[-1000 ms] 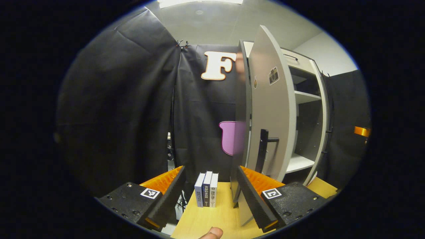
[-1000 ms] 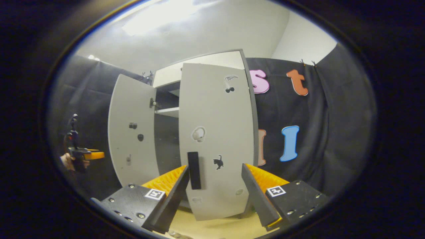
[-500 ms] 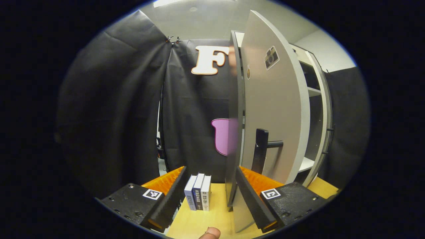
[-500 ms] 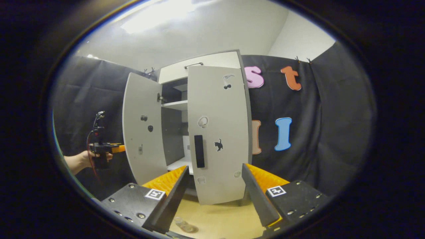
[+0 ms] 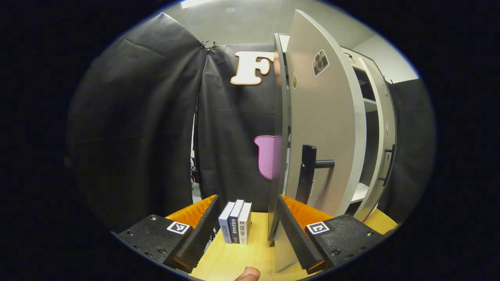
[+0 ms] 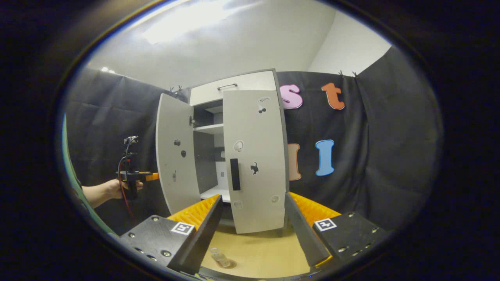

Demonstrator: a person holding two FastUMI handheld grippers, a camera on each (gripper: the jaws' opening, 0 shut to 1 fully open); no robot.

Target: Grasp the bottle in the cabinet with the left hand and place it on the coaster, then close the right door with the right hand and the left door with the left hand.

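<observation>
At far left in the right gripper view, outstretched hand (image 6: pixel 111 189) holding left gripper (image 6: pixel 150 176) level beside the ajar left door (image 6: pixel 175 156), fingers spread, empty. Bottle (image 6: pixel 219 257) upright on coaster (image 6: pixel 226 265), near. Right gripper (image 6: pixel 253 230) spread, empty, facing the almost closed right door (image 6: pixel 256 160).

Lighting and picture quality: even overhead light, strong fisheye bending, mostly sharp.

Light is supplied from above: a ceiling panel (image 5: pixel 203 3) is clipped at the top of the left gripper view, and a blown-out glare patch (image 6: pixel 183 25) is spread over the ceiling in the right gripper view. The grey cabinet doors (image 6: pixel 254 156) are evenly lit, while the cabinet interior (image 6: pixel 207 164) is left in shadow. Straight door edges are bowed towards the rim in both views. The near door edge (image 5: pixel 278 128) is rendered soft, possibly out of focus. The small clear bottle (image 6: pixel 219 257) is dimly shown and poorly resolved.
</observation>
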